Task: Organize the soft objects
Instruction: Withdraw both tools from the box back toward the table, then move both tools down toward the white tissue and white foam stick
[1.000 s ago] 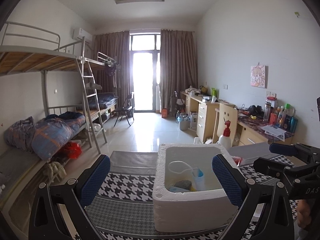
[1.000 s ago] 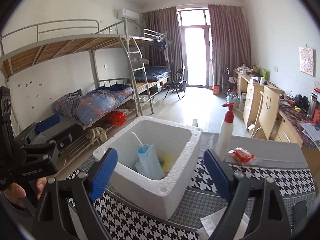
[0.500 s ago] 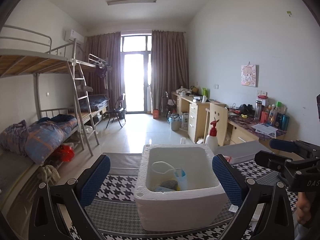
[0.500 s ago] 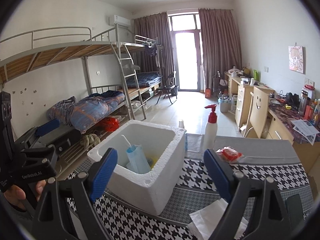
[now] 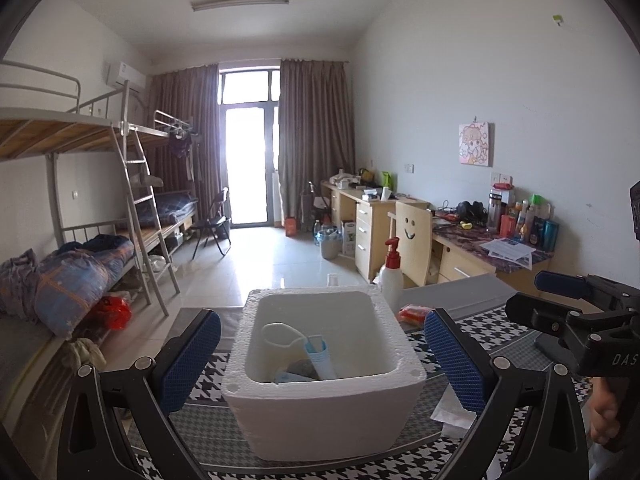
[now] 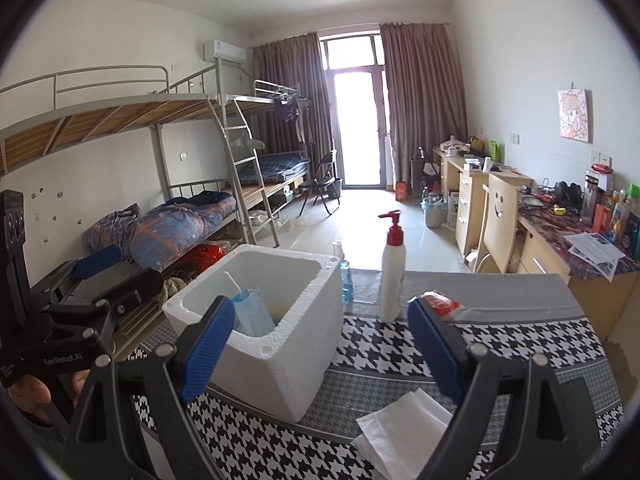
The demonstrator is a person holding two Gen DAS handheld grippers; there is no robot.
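A white foam box [image 5: 324,412] stands on the houndstooth cloth, straight ahead of my left gripper [image 5: 320,360], which is open with nothing between its fingers. Inside the box lie a blue face mask [image 6: 252,312] and other soft items. My right gripper [image 6: 322,346] is open and empty, with the box [image 6: 280,364] ahead to its left. A white tissue [image 6: 404,428] lies flat on the cloth just below the right finger. A red packet [image 6: 440,302] rests beyond that finger. Each gripper shows at the edge of the other's view.
A white pump bottle [image 6: 392,276] with a red top and a small blue bottle [image 6: 346,276] stand behind the box. Bunk beds [image 6: 180,216] line the left wall, desks [image 6: 560,248] with clutter the right. A hand [image 5: 604,412] holds the right gripper's handle.
Both views have swung to the right, so the box has slid left in each frame and now sits centred between the left fingers. More of the tissue shows. Both grippers stay open.
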